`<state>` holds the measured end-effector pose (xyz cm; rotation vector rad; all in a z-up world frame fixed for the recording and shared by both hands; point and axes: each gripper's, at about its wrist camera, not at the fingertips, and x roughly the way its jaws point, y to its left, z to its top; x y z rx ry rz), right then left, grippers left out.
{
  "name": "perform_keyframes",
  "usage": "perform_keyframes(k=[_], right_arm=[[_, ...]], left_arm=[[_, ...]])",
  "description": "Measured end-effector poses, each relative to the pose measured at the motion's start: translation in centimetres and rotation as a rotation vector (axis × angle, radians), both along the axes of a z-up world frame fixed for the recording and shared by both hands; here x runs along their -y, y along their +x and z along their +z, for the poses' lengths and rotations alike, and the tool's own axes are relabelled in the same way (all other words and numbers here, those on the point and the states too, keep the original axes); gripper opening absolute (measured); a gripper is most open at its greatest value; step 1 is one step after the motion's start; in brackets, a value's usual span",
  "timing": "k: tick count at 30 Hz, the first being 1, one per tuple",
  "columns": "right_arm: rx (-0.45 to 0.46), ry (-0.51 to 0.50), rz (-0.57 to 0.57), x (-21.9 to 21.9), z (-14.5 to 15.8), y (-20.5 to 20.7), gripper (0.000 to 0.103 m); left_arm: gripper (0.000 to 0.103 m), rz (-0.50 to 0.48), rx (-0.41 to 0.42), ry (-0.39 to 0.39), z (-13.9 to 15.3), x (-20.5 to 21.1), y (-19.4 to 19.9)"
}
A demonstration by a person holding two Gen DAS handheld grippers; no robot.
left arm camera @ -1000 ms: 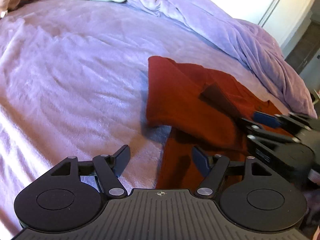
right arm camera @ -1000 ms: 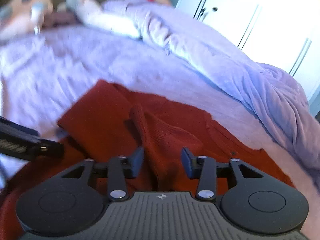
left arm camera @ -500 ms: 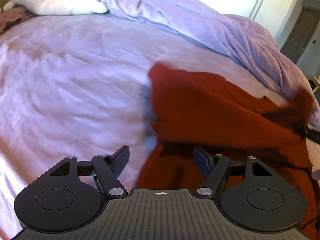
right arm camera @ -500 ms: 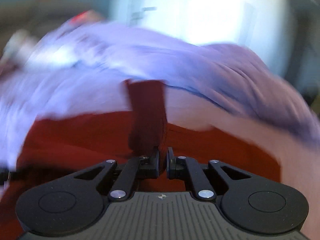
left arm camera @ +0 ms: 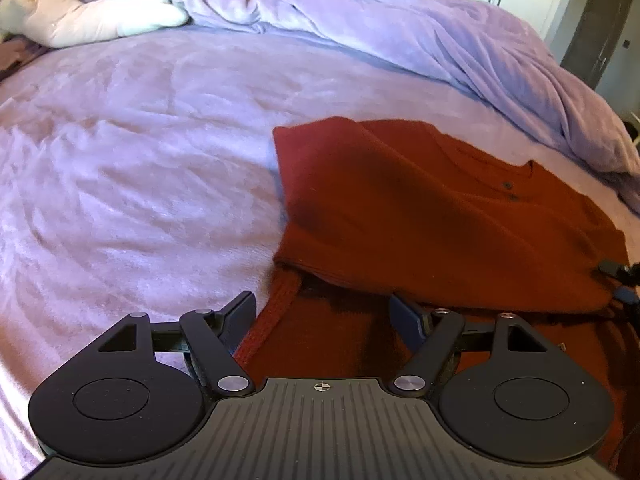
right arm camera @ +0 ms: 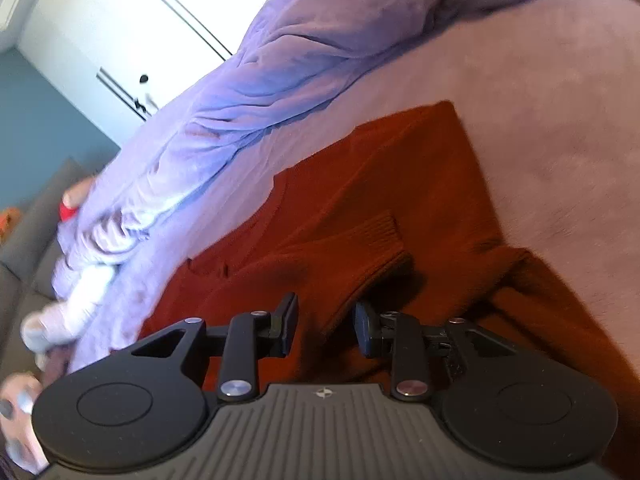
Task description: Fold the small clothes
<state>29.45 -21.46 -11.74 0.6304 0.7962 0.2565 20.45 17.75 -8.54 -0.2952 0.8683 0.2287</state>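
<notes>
A small rust-red knit sweater (left arm camera: 420, 216) lies on the lilac bed, its left side folded over the body, two buttons showing near the neck. My left gripper (left arm camera: 322, 318) is open and empty, low over the sweater's lower left edge. In the right wrist view the sweater (right arm camera: 360, 208) lies tilted, with a ribbed cuff of a sleeve (right arm camera: 380, 232) laid across it. My right gripper (right arm camera: 326, 330) is open and empty just above the sweater by that sleeve. Its tips also show at the right edge of the left wrist view (left arm camera: 618, 276).
A lilac blanket (left arm camera: 120, 160) covers the bed. A bunched lilac duvet (left arm camera: 400, 28) runs along the far side. A white soft toy (left arm camera: 92, 20) lies at the far left. White wardrobe doors (right arm camera: 120, 20) stand behind the bed.
My right gripper shut on the sleeve, carried it across the sweater to the right, then opened and let it go. It has also rolled sideways. My left gripper stayed open and nearly still.
</notes>
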Motion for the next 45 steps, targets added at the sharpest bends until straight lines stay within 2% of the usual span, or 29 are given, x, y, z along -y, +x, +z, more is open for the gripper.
perform_keyframes(k=[1,3,6,8,10,12,14,16,18,20,21,23,27,30,34,37,40,43,45], right_arm=[[-0.008,0.008,-0.004,-0.2,-0.2,0.4,0.027],[-0.01,0.011,-0.003,-0.7,-0.2,1.0,0.007],[0.012,-0.12,0.033,-2.5,1.4,1.9,0.005],[0.11,-0.202,0.062,-3.9,3.9,1.9,0.005],[0.25,-0.135,0.04,-3.3,6.7,0.9,0.005],[0.344,-0.042,0.002,-1.7,8.4,0.0,0.005],[0.375,-0.077,-0.028,-0.6,8.7,-0.4,0.005],[0.316,-0.173,-0.044,0.1,6.9,0.0,0.005],[0.193,-0.249,-0.032,0.6,4.0,1.0,0.005],[0.091,-0.248,-0.017,1.3,1.3,1.3,0.006],[0.068,-0.239,-0.019,1.6,0.5,1.1,0.006],[0.067,-0.186,-0.031,2.2,0.0,0.6,0.007],[0.058,-0.15,-0.043,2.7,0.1,0.6,0.008],[0.059,-0.153,-0.043,2.6,0.3,1.3,0.008],[0.061,-0.215,-0.024,1.9,0.8,1.8,0.006],[0.082,-0.165,-0.045,2.8,1.0,1.6,0.007],[0.041,-0.205,-0.1,4.0,0.7,1.5,0.012],[0.052,-0.202,-0.166,5.3,1.4,0.7,0.02],[0.086,-0.236,-0.184,5.3,2.3,0.4,0.021]], left_arm=[[0.079,0.001,-0.007,0.006,-0.1,0.1,0.1],[0.08,0.001,-0.014,0.016,-0.3,0.3,0.3],[0.08,-0.004,-0.021,0.033,-0.3,0.4,0.6],[0.081,-0.006,-0.018,0.044,-0.3,0.5,0.8],[0.082,0.0,-0.02,0.045,-0.3,0.5,0.9],[0.082,0.012,-0.025,0.043,-0.5,0.3,1.0],[0.083,0.026,-0.032,0.042,-0.7,0.1,1.0],[0.083,0.041,-0.042,0.04,-0.8,0.0,1.1],[0.083,0.049,-0.042,0.037,-0.8,-0.2,1.1],[0.083,0.056,-0.045,0.037,-0.8,-0.4,1.1],[0.083,0.059,-0.049,0.038,-0.8,-0.5,1.1],[0.083,0.068,-0.055,0.04,-0.8,-0.6,1.3],[0.083,0.094,-0.056,0.035,-0.7,-1.0,1.3],[0.083,0.109,-0.058,0.034,-0.7,-1.3,1.4],[0.083,0.121,-0.059,0.021,-0.6,-1.8,1.2],[0.084,0.122,-0.06,0.017,-0.5,-2.0,1.0],[0.085,0.136,-0.052,0.012,-0.2,-2.4,0.6],[0.085,0.211,-0.032,0.02,1.0,-2.6,-0.7],[0.085,0.227,0.021,-0.009,2.2,-2.2,-1.3]])
